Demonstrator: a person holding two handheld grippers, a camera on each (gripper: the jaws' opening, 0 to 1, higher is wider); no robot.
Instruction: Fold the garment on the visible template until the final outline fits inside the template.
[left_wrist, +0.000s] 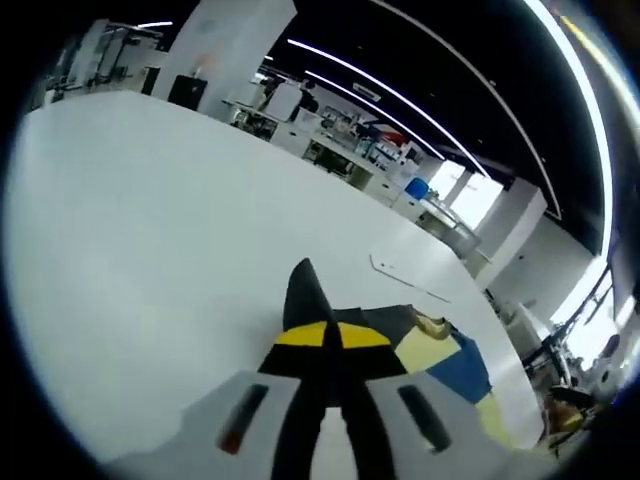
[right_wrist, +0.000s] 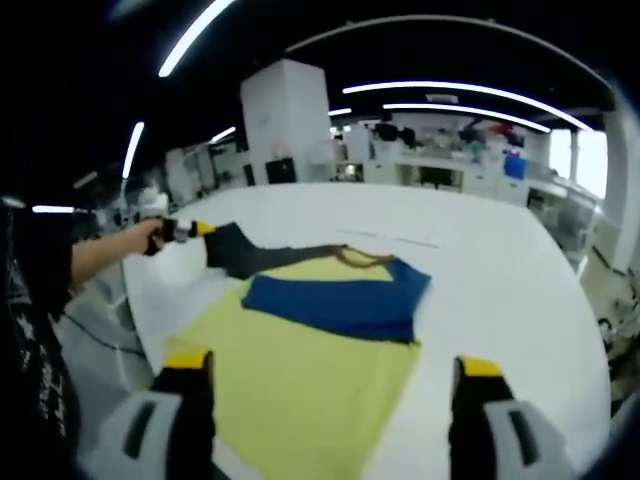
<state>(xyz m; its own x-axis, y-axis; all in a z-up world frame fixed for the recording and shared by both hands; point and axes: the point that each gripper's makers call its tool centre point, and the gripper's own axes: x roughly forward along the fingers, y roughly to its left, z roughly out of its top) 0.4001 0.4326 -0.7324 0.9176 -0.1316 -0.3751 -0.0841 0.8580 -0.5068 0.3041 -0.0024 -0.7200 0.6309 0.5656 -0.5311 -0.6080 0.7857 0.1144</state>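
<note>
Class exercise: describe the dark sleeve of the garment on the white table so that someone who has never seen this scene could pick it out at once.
Start at the white table, where a yellow and blue garment lies spread flat. At its far left corner, a dark sleeve stretches towards the left gripper. It is the garment's one dark grey part, beside the blue band.

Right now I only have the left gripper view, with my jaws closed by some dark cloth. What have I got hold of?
Observer: The right gripper view shows the left gripper pinching the end of the dark sleeve, which is drawn out sideways from the garment.
Operator: Where is the right gripper?
Observer: The right gripper hangs over the garment's yellow lower end, jaws wide open, holding nothing.
Operator: Is the body lying flat?
Observer: Largely, yes. It lies spread on the white table, with the blue band across its upper part.
</note>
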